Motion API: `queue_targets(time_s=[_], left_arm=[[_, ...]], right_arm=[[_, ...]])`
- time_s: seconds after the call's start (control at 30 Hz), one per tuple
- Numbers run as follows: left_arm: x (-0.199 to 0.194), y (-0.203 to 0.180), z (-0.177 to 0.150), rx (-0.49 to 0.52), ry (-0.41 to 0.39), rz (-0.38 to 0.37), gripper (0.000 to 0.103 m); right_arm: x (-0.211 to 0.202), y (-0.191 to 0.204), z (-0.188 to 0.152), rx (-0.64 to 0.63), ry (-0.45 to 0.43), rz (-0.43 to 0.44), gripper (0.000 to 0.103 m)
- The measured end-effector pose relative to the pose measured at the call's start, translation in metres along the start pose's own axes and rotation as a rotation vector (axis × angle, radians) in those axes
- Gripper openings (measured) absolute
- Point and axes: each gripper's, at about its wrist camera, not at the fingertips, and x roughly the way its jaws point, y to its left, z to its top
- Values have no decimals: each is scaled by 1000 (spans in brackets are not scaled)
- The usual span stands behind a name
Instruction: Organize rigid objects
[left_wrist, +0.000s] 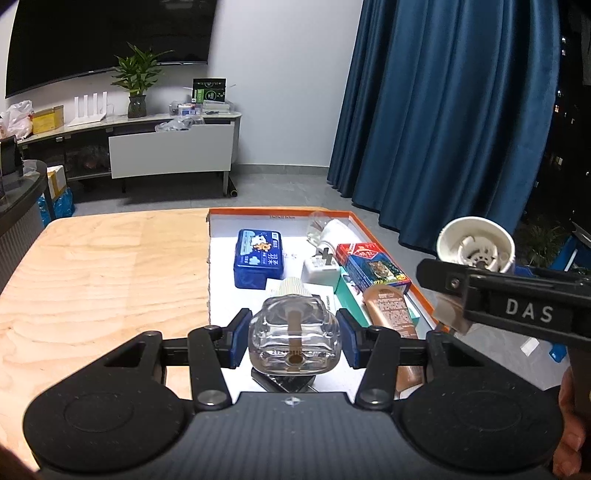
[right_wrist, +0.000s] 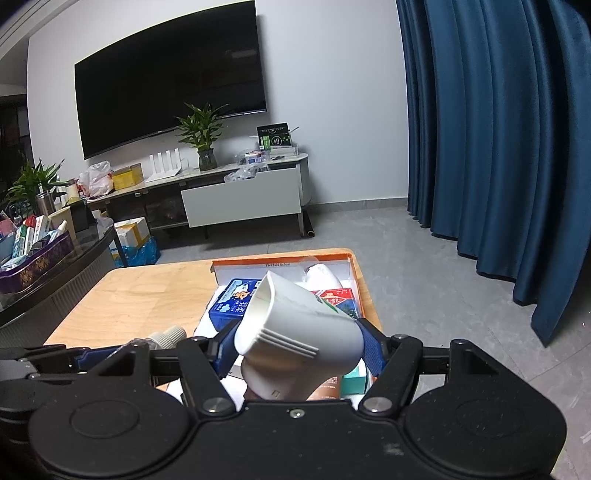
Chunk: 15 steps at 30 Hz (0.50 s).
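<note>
Setting: living room at night, with a plywood table (left_wrist: 110, 266) in front of a TV wall and blue curtain (left_wrist: 443, 110); an orange-rimmed shallow box (left_wrist: 384, 236) sits on the table's right part.
Left claw (left_wrist: 293, 334): closed on a clear glass refill bottle (left_wrist: 293, 332), blue pads pressing its two sides, ribbed cap pointing away; it is held low over the near end of the box, not yet set down.
Right claw (right_wrist: 299, 350): jaws about half spread and clamped on a white plug-in diffuser body (right_wrist: 295, 332), open mouth tilted up and to the left, held above the box's right side.
Already in the box, near: a copper-coloured tube (left_wrist: 391, 310) on a teal carton (left_wrist: 351, 299), and a dark flat item partly hidden beneath the bottle.
Already in the box, middle: a white plug adapter (left_wrist: 319, 271), a blue tin (left_wrist: 258, 262), a red-and-blue carton (left_wrist: 373, 266).
Already in the box, far: a second white diffuser with a clear bottle (left_wrist: 325, 230).
Progress, as judged: well along; the bare table beside the box shows nothing loose.
Left to do: the two held pieces probably still need placing, perhaps joined together first.
</note>
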Motion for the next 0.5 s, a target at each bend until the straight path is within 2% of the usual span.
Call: queue_targets(time_s=[0.5], left_arm=[[7,2,-5,-3,23,-7,50]], right_arm=[[17,0,0,-8,28,17,79]])
